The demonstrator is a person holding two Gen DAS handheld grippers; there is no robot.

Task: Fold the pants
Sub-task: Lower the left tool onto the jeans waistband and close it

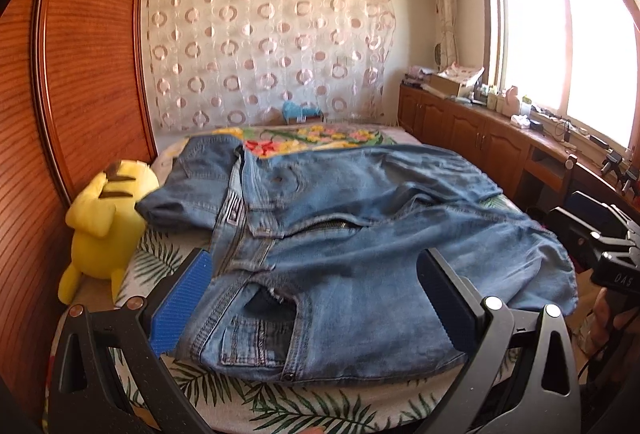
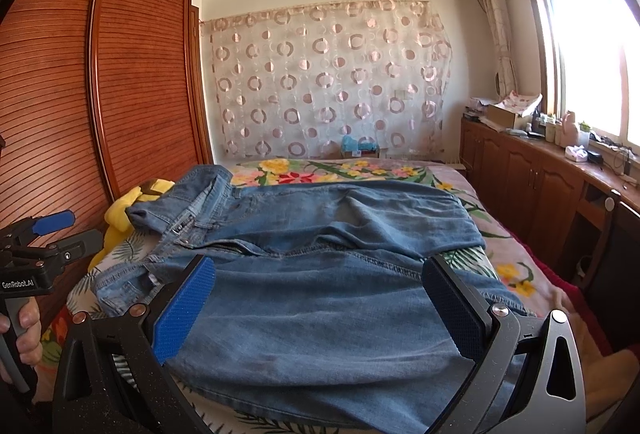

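Blue jeans (image 1: pixel 360 234) lie spread on the bed, waistband to the left and both legs running right. The far leg lies apart from the near one, and the fly is open. My left gripper (image 1: pixel 316 298) stands open over the near pocket and waistband, blue pads wide apart with nothing held. My right gripper (image 2: pixel 320 310) is also open, over the near leg of the jeans (image 2: pixel 320 274). The left gripper (image 2: pixel 68 232) shows at the left edge of the right wrist view, held by a hand. The right gripper (image 1: pixel 592 234) sits at the right edge of the left wrist view.
A yellow plush toy (image 1: pixel 108 218) lies by the jeans' waist, against the wooden wardrobe (image 1: pixel 80 74). The bed (image 1: pixel 320 406) has a floral, leaf-print cover. A cluttered wooden cabinet (image 1: pixel 480 138) runs under the window on the right. A patterned curtain hangs behind the bed.
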